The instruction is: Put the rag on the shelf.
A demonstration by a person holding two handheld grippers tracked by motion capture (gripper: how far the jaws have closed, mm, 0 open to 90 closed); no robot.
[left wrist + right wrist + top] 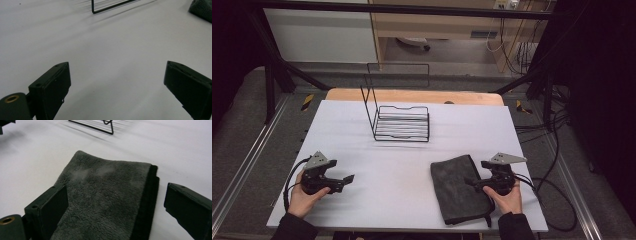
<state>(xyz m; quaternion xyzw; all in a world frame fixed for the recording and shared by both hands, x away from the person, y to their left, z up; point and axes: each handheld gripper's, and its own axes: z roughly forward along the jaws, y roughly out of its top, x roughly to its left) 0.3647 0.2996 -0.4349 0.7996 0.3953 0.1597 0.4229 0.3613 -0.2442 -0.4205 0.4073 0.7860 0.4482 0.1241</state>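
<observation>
A folded dark grey towel (458, 189) lies on the white table (402, 165) at the front right. My right gripper (476, 174) hovers at the towel's right edge, held by a hand. In the right gripper view it (116, 207) stands open over the towel (105, 190): one jaw is above the pile, the other is outside the folded edge, and neither presses on the cloth. My left gripper (346, 181) is at the front left, held by the other hand. Its jaws (116, 87) are wide open over bare table, with nothing between them.
A black wire rack (401, 122) with a tall back frame stands at the centre back of the table; its base shows in the left gripper view (112, 6) and the right gripper view (95, 126). Cables trail off both table sides. A metal frame surrounds the table.
</observation>
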